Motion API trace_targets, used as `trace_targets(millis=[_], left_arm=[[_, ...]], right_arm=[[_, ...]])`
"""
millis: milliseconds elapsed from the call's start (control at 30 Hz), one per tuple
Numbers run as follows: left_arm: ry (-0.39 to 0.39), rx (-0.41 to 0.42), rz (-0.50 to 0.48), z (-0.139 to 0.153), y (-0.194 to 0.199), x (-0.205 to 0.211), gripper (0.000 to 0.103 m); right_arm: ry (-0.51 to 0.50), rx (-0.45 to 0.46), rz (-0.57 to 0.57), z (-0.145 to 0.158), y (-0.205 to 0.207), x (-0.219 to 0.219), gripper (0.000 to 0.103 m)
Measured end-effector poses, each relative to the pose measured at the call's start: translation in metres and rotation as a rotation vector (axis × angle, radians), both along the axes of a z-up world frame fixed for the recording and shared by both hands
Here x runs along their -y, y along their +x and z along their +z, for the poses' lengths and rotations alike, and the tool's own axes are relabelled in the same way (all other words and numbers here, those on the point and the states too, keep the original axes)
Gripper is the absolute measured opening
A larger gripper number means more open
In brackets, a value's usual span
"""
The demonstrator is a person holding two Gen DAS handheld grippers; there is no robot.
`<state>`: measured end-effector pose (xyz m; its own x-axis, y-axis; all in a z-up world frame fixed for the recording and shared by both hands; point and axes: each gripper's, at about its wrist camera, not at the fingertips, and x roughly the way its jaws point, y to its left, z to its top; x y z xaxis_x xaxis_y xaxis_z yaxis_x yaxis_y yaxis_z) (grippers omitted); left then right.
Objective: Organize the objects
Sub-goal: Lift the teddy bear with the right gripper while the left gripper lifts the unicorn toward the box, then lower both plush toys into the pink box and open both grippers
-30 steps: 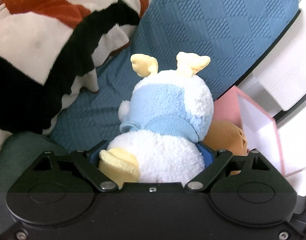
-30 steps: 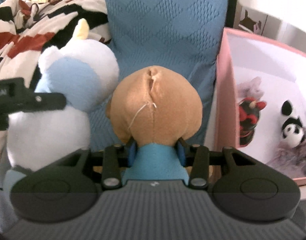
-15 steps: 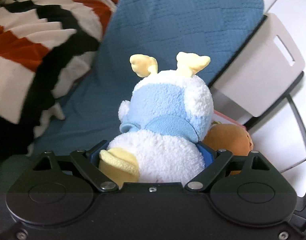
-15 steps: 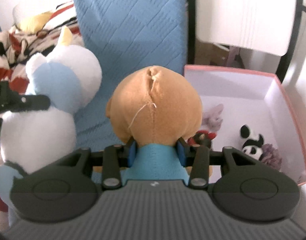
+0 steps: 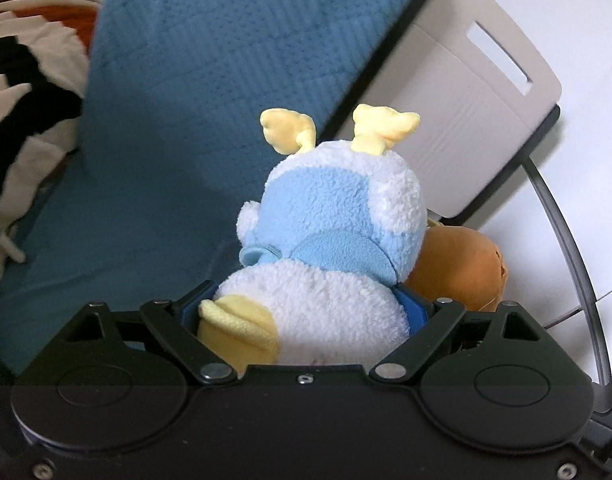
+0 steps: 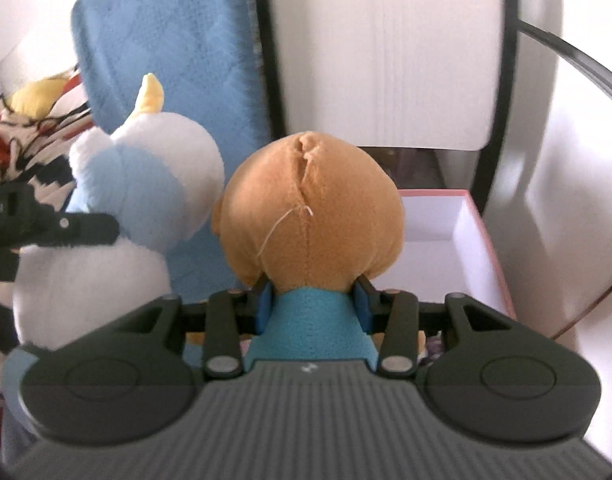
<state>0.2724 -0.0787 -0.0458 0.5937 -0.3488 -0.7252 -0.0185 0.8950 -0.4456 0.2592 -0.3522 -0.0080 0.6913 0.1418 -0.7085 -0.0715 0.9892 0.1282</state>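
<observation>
My left gripper (image 5: 306,312) is shut on a white and light-blue plush toy (image 5: 330,240) with yellow horns, held up in the air. My right gripper (image 6: 312,306) is shut on a brown plush toy (image 6: 310,208) in a blue shirt, held beside the first. Each toy shows in the other view: the brown one (image 5: 462,272) to the right, the white and blue one (image 6: 138,200) to the left. A pink box (image 6: 486,232) with a white inside lies below and behind the brown toy; its contents are hidden.
A blue quilted cushion (image 5: 226,80) stands upright ahead, also in the right wrist view (image 6: 178,60). A striped black, white and orange blanket (image 5: 26,80) lies to the left. A white chair back (image 6: 386,60) with a black frame stands behind the box.
Both grippers have risen with their toys and tilted up. The pink box has dropped lower in the right wrist view, and the small toys inside it are out of sight.
</observation>
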Motion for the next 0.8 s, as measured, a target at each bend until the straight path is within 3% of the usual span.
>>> trace_targets(millis=[233, 500, 800], left_arm=[[0.011, -0.027, -0.044, -0.022, 0.032, 0.057, 0.089], [0.059, -0.087, -0.095, -0.067, 0.063, 0.119, 0.089], [0.098, -0.141, -0.122, -0.099, 0.081, 0.148, 0.089]], right_arm=[[0.001, -0.02, -0.055, -0.017, 0.018, 0.049, 0.044], [-0.009, -0.068, -0.1, -0.06, 0.05, 0.092, 0.045], [-0.019, -0.102, -0.09, -0.095, 0.072, 0.116, 0.045]])
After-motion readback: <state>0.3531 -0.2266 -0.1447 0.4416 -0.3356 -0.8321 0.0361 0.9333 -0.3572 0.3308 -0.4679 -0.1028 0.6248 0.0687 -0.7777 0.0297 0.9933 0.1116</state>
